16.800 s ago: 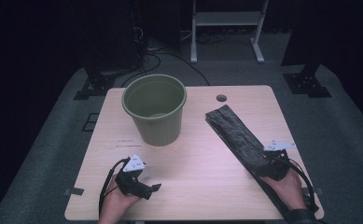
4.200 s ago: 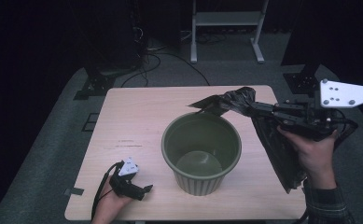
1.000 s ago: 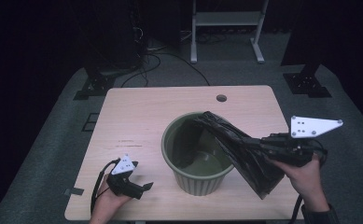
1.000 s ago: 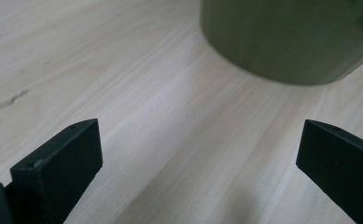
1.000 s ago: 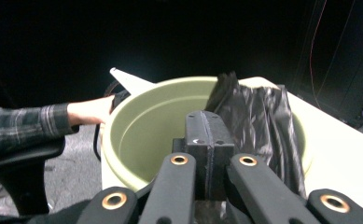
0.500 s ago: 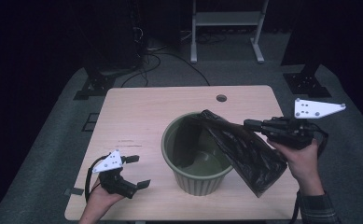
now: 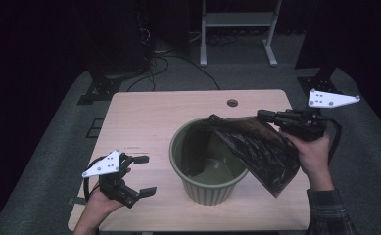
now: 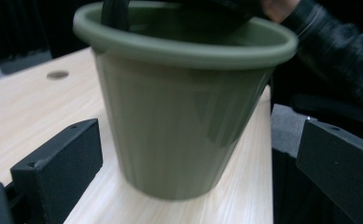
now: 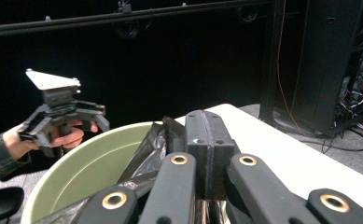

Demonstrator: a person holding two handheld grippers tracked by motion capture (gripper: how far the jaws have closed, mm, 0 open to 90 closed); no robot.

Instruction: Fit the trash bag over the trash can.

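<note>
Line the round olive-green plastic bucket (image 7: pixel 209 164) by getting the mouth of the crumpled black plastic bag (image 7: pixel 261 149) open over its rim, not bunched at one side. The bucket stands on the pale wooden table (image 7: pixel 154 115), near the edge closest to you. The bag drapes across the bucket's right rim, one corner hanging inside and the rest sagging outside.

Your right gripper (image 7: pixel 264 116) has its jaws pressed together on the bag's upper edge, just above and right of the bucket; hold that pinch firm and level, forearm coming in from the bucket's right.

Your left gripper (image 7: pixel 144 175) is raised off the table, left of the bucket, jaws spread wide and empty, pointing at the bucket's wall. I judge it should catch the free edge and draw it towards the left rim. Pull gently; thin film can tear or tip the bucket.
</note>
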